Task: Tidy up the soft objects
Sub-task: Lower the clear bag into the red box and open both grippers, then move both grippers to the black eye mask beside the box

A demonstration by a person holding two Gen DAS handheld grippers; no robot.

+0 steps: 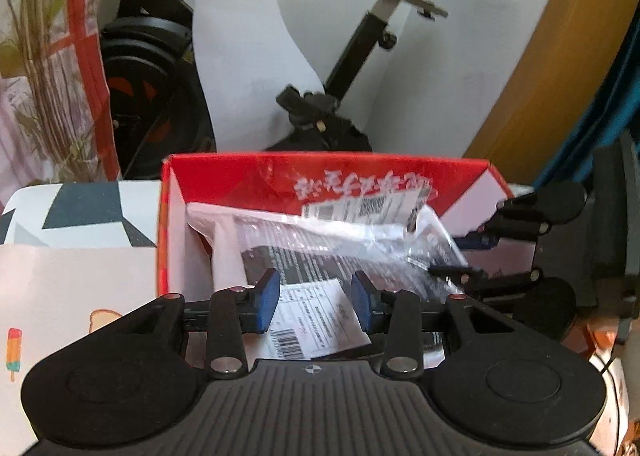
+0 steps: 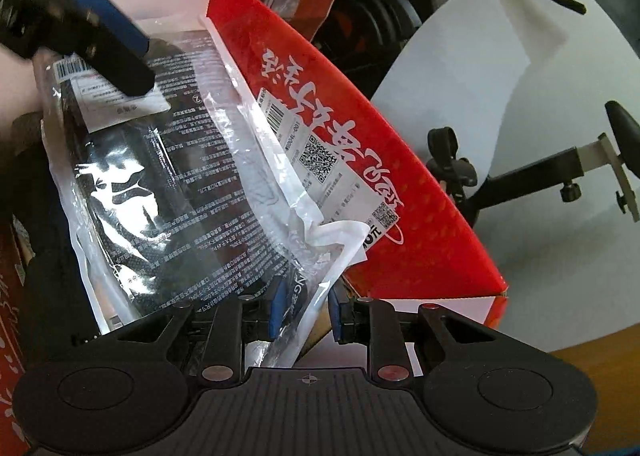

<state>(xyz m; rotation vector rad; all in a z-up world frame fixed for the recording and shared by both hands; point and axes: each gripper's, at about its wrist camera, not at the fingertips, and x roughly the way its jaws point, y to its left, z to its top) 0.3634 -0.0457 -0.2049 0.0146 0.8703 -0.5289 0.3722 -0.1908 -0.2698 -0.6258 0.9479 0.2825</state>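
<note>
A red cardboard box (image 1: 320, 164) stands open in front of me, its printed wall (image 2: 360, 116) running diagonally in the right wrist view. Inside lies a clear plastic bag (image 1: 320, 244) holding something dark and soft (image 2: 180, 176). My left gripper (image 1: 316, 302) hangs over the bag's near end, blue pads apart, with the bag's white label (image 1: 316, 320) showing between them. It enters the right wrist view at top left (image 2: 144, 64), fingertips on the label. My right gripper (image 2: 308, 310) stands nearly shut, pinching the bag's crumpled side edge; it reaches in from the right (image 1: 450, 256).
Behind the box stand an exercise bike (image 1: 360, 68), a curved white sheet (image 1: 248, 56) and a wooden panel (image 1: 552, 76). A patterned cloth (image 1: 80, 212) and a pale printed surface (image 1: 72, 296) lie to the left. A person's hand (image 2: 16, 76) shows by the left gripper.
</note>
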